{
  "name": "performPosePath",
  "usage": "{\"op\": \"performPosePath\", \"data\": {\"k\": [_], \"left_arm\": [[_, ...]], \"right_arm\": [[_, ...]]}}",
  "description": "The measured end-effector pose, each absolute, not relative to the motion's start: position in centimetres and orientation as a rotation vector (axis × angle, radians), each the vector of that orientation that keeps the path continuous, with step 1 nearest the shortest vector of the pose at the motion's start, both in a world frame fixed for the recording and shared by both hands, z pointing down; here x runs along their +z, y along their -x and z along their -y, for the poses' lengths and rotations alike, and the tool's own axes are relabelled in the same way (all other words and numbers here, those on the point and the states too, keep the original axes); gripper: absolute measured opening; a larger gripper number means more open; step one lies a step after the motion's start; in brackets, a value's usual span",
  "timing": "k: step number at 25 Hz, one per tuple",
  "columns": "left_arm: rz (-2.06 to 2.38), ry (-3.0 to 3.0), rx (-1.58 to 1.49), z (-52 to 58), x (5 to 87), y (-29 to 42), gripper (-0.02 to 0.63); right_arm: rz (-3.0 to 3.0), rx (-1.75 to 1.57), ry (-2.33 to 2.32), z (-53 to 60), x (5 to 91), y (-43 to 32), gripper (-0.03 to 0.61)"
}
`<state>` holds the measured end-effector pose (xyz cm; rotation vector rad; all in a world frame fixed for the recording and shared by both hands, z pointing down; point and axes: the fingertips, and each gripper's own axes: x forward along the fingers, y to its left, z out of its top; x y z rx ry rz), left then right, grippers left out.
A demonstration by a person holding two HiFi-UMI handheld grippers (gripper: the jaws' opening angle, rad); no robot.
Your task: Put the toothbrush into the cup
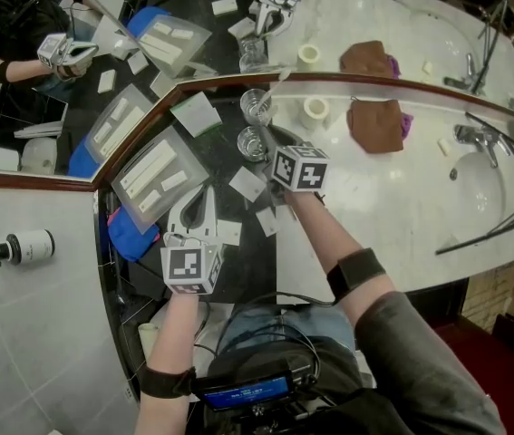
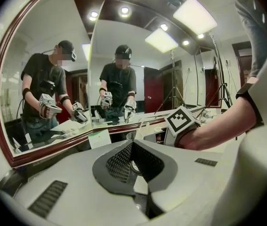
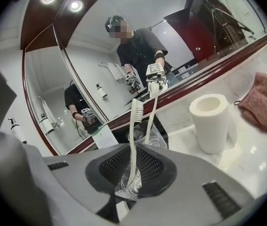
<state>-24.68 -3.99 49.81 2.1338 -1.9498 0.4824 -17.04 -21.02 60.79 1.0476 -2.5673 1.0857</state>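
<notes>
A white toothbrush (image 3: 133, 140) stands upright between the jaws of my right gripper (image 3: 131, 173), bristles up, and the pads are shut on its handle. Clear glass glints low between the jaws; I cannot tell whether the handle's lower end sits in it. In the head view my right gripper (image 1: 270, 152) reaches a glass cup (image 1: 251, 141) on the dark counter. Just beyond stands a second glass (image 1: 257, 107), (image 3: 154, 138), with another white toothbrush (image 3: 153, 105) leaning in it. My left gripper (image 1: 200, 202), (image 2: 133, 166) hangs back at the left, shut and empty.
A mirror with a brown frame (image 1: 374, 87) runs behind the cups. A paper roll (image 1: 315, 110), (image 3: 212, 121) and a brown cloth (image 1: 376, 123) lie right of them. White packets (image 1: 152, 175) lie on the dark counter at the left. The sink (image 1: 479, 188) is at the far right.
</notes>
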Motion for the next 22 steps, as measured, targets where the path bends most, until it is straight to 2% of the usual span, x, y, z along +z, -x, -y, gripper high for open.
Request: {"op": "performPosePath", "data": {"k": [22], "left_arm": [[1.943, -2.110, 0.446, 3.9, 49.1, 23.7, 0.002]], "right_arm": [[2.678, 0.972, -1.007, 21.9, 55.3, 15.5, 0.054]]}}
